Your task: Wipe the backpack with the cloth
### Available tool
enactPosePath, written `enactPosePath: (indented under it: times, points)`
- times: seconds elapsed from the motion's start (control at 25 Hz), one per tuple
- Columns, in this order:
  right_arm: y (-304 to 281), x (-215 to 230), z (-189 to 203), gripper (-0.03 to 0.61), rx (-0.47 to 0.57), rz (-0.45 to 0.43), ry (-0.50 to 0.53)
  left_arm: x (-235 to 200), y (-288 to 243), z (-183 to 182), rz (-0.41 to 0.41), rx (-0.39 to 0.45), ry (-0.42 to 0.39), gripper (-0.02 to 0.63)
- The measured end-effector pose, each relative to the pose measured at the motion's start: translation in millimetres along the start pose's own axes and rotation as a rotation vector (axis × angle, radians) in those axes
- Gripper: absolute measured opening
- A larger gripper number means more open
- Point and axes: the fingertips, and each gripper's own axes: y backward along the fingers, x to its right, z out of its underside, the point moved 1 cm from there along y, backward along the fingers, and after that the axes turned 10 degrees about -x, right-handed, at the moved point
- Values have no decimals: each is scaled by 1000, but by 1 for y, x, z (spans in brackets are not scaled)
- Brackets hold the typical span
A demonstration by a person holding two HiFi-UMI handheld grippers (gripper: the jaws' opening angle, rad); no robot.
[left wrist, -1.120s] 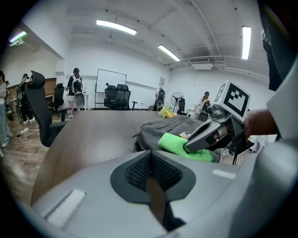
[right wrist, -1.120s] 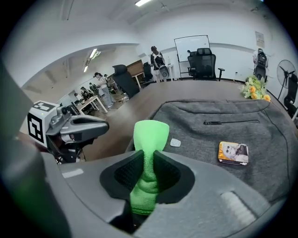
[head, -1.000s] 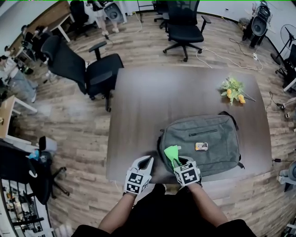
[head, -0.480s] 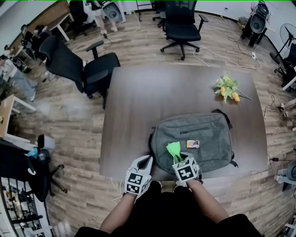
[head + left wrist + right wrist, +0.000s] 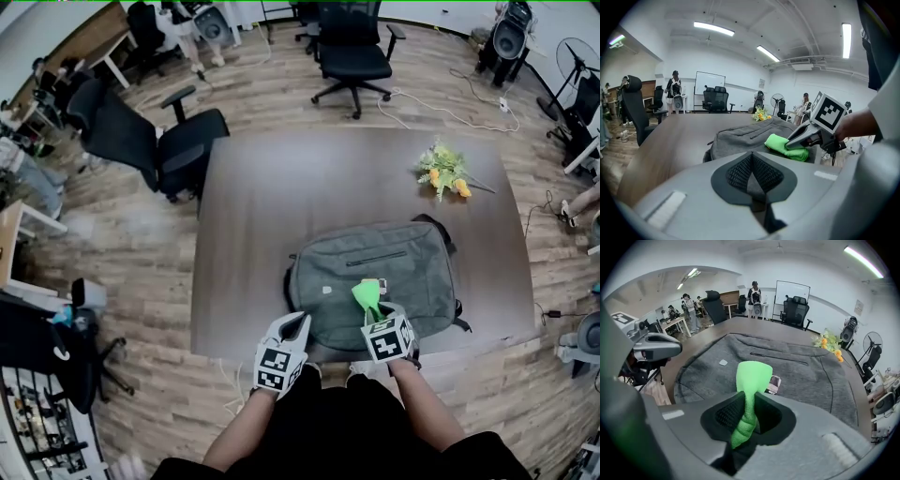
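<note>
Backpack [image 5: 412,272], big and grey, lies flat on the brown table [image 5: 272,197]. It is near the table's 5 o'clock edge, close to the person. Yellow flowers [image 5: 442,171] lie at 1 o'clock from it, well apart.

The right gripper [image 5: 373,315] is over the bag's near side, and its jaws pinch the green cloth [image 5: 366,292] tight. The cloth sticks out in front in a bunch and seems to rest on the bag's top. The left gripper [image 5: 294,328] waits at 9 o'clock from the right one, by the bag's near corner. Its jaws are pressed together with nothing in them. A small tag [image 5: 774,383] sits just past the cloth at 12 o'clock.

To wipe well, I think the right gripper should tip down so more cloth lies flat, then push in long, slow lines. The left gripper could press on the bag's corner so it does not slide. Go softly over the zip [image 5: 375,256] and the tag so the cloth does not catch.
</note>
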Motion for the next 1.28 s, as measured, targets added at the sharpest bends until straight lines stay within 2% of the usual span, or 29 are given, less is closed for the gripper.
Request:
enactPosePath:
  times: [0.44,0.88,1.28]
  points:
    - [20,53,22,71,17,121,-17,26,-15,-14,31,4,-45,18]
    - [40,106,40,71,28,189,-114,49,-27,-20,61,-5,-74,18]
    - [60,146,50,71,44,273,-177,46,-27,-18,56,-4,-86,18]
